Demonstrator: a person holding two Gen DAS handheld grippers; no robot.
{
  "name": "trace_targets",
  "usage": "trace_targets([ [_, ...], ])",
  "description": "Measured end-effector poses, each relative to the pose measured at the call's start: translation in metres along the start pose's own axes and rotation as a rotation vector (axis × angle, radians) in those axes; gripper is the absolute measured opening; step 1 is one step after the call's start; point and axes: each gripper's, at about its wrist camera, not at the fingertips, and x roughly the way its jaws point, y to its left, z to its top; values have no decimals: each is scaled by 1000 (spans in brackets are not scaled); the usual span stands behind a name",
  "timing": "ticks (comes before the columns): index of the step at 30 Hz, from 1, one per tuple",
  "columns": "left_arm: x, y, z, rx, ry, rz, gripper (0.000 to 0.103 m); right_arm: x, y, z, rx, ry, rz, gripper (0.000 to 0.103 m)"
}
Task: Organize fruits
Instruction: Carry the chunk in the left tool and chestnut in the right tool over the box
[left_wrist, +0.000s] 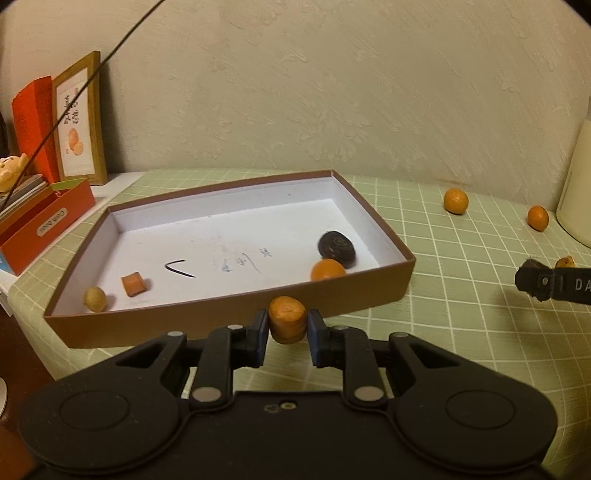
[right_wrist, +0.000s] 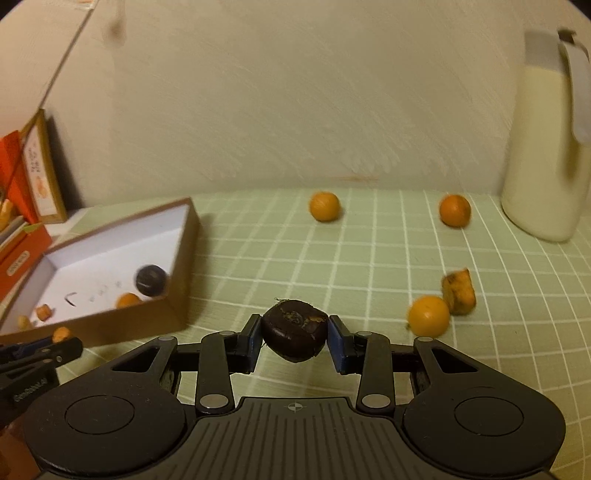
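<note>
A table covered by a pale green cloth (right_wrist: 332, 258) with a white grid pattern stands against a cream textured wall (left_wrist: 295, 92). At the far left, a wooden picture frame (left_wrist: 79, 118) leans upright against the wall, showing a drawing of orange fruit. A tall red-orange folder (left_wrist: 33, 125) stands just beside it. In front of them sits a red-orange open box (left_wrist: 48, 225) with a small oval label, papers inside it. At the far right, a tall cream jug (right_wrist: 543, 147) with a grey handle stands on the cloth near the wall
</note>
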Motion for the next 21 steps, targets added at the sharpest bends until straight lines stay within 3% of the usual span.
trace_targets([
  [15,-26,45,16,-55,-65,55,13,-23,47,19,-43,-86,129,38],
  [21,-22,75,31,-75,-91,115,13,-17,71,35,-76,-109,184,38],
])
